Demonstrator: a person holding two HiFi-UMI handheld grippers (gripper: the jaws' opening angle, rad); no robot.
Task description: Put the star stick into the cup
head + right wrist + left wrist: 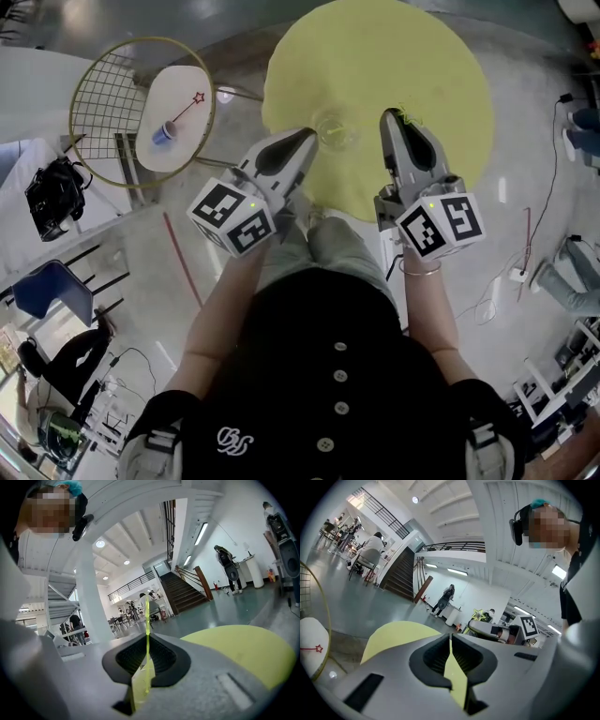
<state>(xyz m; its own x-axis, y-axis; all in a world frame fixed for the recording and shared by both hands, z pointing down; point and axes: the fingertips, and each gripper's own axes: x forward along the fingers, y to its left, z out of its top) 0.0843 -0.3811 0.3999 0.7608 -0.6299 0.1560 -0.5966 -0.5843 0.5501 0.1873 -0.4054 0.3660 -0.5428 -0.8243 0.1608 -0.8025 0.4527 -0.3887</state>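
The right claw (395,119) was clamped shut on the star stick (146,620), seemingly ready to drop it into the cup (336,131) by the yellow table's (422,56) near edge. The left claw (308,135) was closed and empty.

Neon-yellow star stick (147,620), pale yellow table (375,56) — black-and-white patterned marker cube (441,225).

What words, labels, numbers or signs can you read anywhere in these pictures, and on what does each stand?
Readable words or numbers: none in any view.
White curly emblem on the black shirt: too small and blurred to read.
Square markers on the two cubes: black-and-white patterns, no letters.
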